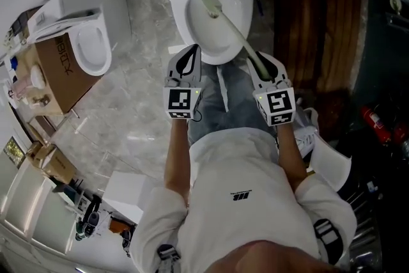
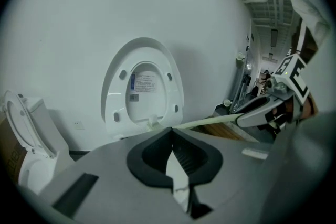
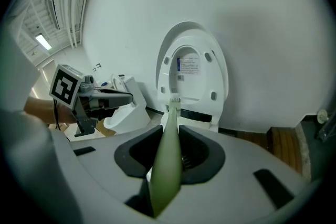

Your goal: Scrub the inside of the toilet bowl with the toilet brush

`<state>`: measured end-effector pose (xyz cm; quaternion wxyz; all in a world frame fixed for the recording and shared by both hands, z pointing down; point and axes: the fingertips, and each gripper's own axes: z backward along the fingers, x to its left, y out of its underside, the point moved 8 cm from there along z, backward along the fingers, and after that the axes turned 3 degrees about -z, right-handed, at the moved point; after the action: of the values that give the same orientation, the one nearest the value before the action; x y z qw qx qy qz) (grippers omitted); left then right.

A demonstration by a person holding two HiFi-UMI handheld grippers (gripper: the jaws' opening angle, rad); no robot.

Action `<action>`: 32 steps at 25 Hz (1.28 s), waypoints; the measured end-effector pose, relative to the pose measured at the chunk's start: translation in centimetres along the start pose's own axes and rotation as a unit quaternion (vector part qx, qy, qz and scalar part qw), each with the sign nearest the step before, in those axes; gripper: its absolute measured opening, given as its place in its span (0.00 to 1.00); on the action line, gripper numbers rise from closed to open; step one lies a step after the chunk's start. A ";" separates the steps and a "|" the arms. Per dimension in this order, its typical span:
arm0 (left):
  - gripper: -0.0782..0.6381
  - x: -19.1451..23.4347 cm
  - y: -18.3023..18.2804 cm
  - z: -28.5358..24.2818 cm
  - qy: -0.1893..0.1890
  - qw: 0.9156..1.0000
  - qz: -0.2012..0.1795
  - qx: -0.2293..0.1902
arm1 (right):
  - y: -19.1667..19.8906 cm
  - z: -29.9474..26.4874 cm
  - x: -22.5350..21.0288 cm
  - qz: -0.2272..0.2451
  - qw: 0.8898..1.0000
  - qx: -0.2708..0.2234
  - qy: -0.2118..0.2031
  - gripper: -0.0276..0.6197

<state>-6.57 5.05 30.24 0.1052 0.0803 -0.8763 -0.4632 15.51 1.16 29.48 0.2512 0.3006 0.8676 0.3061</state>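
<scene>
Pale green plastic toilet brush point(image 1: 231, 30) reaches its bristled head into the white ceramic toilet bowl point(image 1: 177, 25), its slim handle end clamped in the right gripper point(image 1: 261, 66), where scrubbing pressure might twist it loose; the left gripper point(image 1: 185, 64) is closed and empty

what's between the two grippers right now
In the head view, the front rim of the toilet bowl and the person's jeans lie between the left gripper and right gripper.

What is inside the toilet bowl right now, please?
The toilet brush reaches head-first into the bowl near its back, handle held by the right gripper. What lies under the brush is covered.
</scene>
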 end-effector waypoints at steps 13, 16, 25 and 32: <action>0.12 1.1 8.6 -4.7 0.039 0.998 0.018 0.042 | 6.7 -6.8 0.0 -0.039 0.998 0.039 0.006 0.18; 0.12 1.5 10.6 -5.3 0.044 0.997 0.024 0.052 | 8.5 -8.5 0.2 -0.048 0.998 0.050 0.009 0.18; 0.12 2.6 15.9 -7.4 0.059 0.995 0.036 0.073 | 13.0 -14.1 0.4 -0.083 0.992 0.087 0.020 0.18; 0.12 3.5 18.9 -8.5 0.069 0.993 0.039 0.089 | 16.0 -17.7 0.7 -0.104 0.988 0.115 0.023 0.18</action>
<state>-8.56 7.97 50.96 0.1755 0.0867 -0.9071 -0.3725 9.94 5.04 52.36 0.2252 0.2289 0.9291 0.1834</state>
